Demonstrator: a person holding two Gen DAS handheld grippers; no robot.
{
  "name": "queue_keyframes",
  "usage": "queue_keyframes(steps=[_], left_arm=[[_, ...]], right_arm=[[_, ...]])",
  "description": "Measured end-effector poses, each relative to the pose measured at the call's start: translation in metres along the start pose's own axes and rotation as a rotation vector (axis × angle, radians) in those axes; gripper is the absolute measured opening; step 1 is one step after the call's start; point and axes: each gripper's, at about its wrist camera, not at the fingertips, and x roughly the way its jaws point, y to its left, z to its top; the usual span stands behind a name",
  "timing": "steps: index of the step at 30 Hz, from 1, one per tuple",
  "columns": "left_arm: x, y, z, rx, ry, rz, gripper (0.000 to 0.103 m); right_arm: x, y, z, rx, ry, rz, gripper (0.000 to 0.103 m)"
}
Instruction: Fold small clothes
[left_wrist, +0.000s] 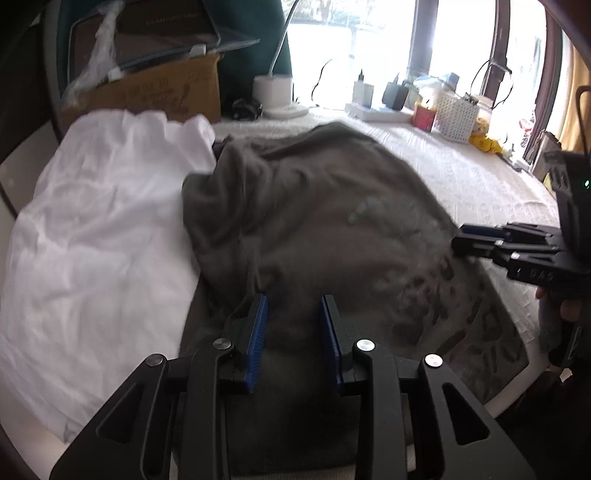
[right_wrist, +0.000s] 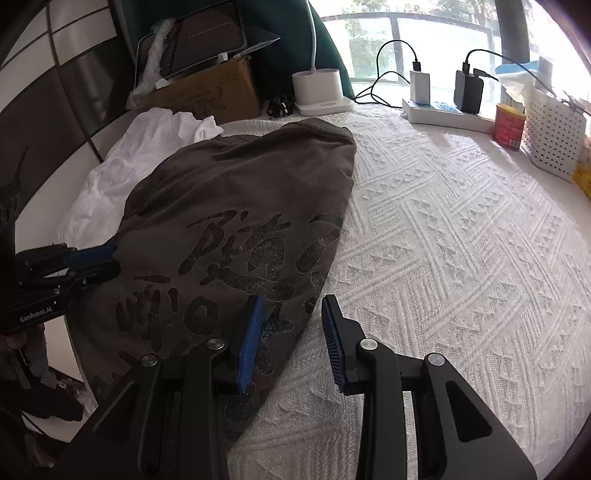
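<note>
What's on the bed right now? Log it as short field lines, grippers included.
surface: white textured bedspread
garment in work: brown printed shirt, lying spread out and rumpled
second garment: white shirt, crumpled beside the brown one
left gripper: open, over the brown shirt
right gripper: open, at the shirt's edge

Left wrist view sits close over the brown shirt (left_wrist: 314, 229), angled down toward the window at 12 o'clock, somewhat blurred. Right wrist view faces likewise from the shirt's right edge. Both share shirt, white garment (right_wrist: 147, 147) at 10 o'clock, cardboard box (left_wrist: 155, 92).
</note>
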Motion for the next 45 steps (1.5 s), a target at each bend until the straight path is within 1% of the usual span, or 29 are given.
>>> queue_keyframes(steps=[5,8,10,13,14,17,22,26,27,29,31,32,33,34,35,36,38,45], left_arm=[[-0.004,0.003,-0.011,-0.027,-0.002,0.014,0.031],[-0.007,0.001,-0.01,-0.025,0.0,0.025,0.031],[-0.012,-0.002,-0.008,-0.014,-0.018,0.029,0.031],[-0.019,-0.003,-0.009,-0.026,-0.046,0.014,0.031],[-0.022,-0.003,-0.009,-0.036,-0.034,0.007,0.031],[-0.027,-0.005,-0.01,-0.051,-0.055,-0.01,0.031],[-0.037,-0.015,-0.009,-0.049,-0.086,-0.032,0.032],[-0.045,-0.027,-0.006,-0.053,-0.131,-0.043,0.042],[-0.045,-0.031,-0.005,-0.058,-0.131,-0.042,0.042],[-0.043,-0.042,-0.002,-0.04,-0.125,-0.038,0.043],[-0.045,-0.055,-0.001,-0.014,-0.136,-0.039,0.043],[-0.046,-0.061,0.001,-0.003,-0.14,-0.048,0.043],[-0.047,-0.066,0.002,0.004,-0.147,-0.054,0.047],[-0.048,-0.072,0.003,0.01,-0.156,-0.062,0.051],[-0.049,-0.077,0.005,0.016,-0.163,-0.071,0.059],[-0.048,-0.083,0.008,0.019,-0.167,-0.083,0.065],[-0.045,-0.097,0.013,0.033,-0.177,-0.104,0.07],[-0.031,-0.14,0.027,0.038,-0.19,-0.148,0.07]], right_arm=[[-0.006,0.002,-0.008,0.007,-0.001,0.014,0.034],[-0.009,0.006,-0.014,0.011,0.008,0.037,0.034],[-0.011,0.01,-0.019,0.003,0.018,0.053,0.034],[-0.015,0.016,-0.025,-0.007,0.024,0.073,0.034],[-0.017,0.018,-0.028,-0.01,0.024,0.08,0.034],[-0.02,0.025,-0.034,-0.027,0.025,0.103,0.034],[-0.026,0.027,-0.041,-0.018,0.019,0.121,0.034],[-0.033,0.026,-0.047,-0.005,0.017,0.123,0.034],[-0.036,0.026,-0.049,-0.004,0.017,0.122,0.034],[-0.042,0.025,-0.052,-0.003,0.012,0.117,0.034],[-0.05,0.022,-0.055,-0.005,0.001,0.108,0.034],[-0.055,0.02,-0.056,-0.005,-0.01,0.097,0.037],[-0.06,0.017,-0.058,-0.005,-0.023,0.084,0.046],[-0.065,0.013,-0.059,-0.002,-0.035,0.076,0.051],[-0.071,0.008,-0.06,0.003,-0.046,0.068,0.06],[-0.076,0.003,-0.061,0.009,-0.057,0.058,0.06],[-0.085,-0.008,-0.063,0.023,-0.074,0.036,0.06],[-0.112,-0.049,-0.071,0.099,-0.132,-0.033,0.061]])
